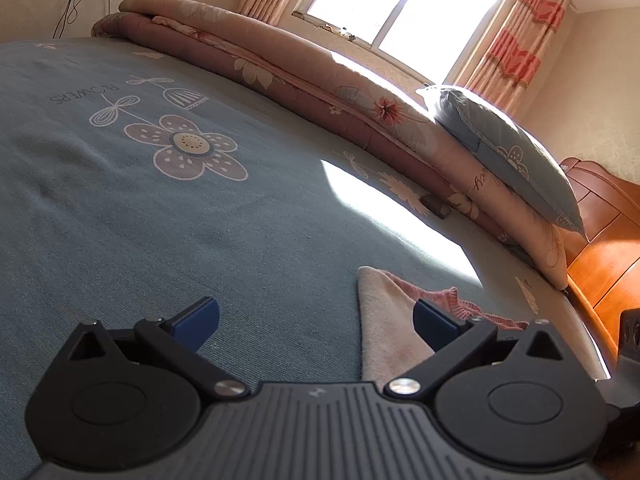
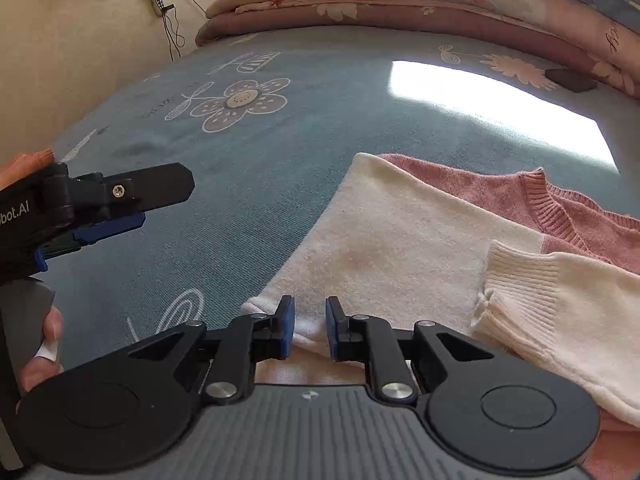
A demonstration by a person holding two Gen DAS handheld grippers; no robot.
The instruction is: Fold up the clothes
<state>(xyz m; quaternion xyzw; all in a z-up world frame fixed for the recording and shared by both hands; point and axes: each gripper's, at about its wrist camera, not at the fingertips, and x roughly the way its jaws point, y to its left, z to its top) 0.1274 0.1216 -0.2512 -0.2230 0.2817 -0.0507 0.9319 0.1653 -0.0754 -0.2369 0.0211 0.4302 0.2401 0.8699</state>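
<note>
- Left wrist view, left half of the frame: only bare blue bedsheet (image 1: 200, 220) with a flower print is seen; nothing lies there to be folded.
- Left gripper (image 1: 316, 320) is seen at bottom centre with its blue pads spread wide; nothing is held between them.
- Sweater (image 1: 384, 320), pink and cream knit, is seen at lower right of that view, flat on the sheet, partly behind the right-hand pad.
- A folded floral quilt (image 1: 304, 80) and a pillow (image 1: 512, 160) are stacked along the upper right, well apart from the sweater.
- Right wrist view, left edge: the left gripper is seen again, over the sheet, beside the sweater and not touching it; a hand (image 2: 40, 344) is seen at lower left.
- Right gripper (image 2: 310, 328) is seen at bottom centre, its jaws nearly together with a narrow gap; a ridge of the sweater's cream edge is pinched up between the pads.
- A ribbed cream cuff (image 2: 520, 280) is laid over the body at right; the pink collar (image 2: 552, 196) is seen above it.
- The knit is judged light, soft and limp, likely to sag and stretch; it is best taken at a hem edge or corner, both layers together.
</note>
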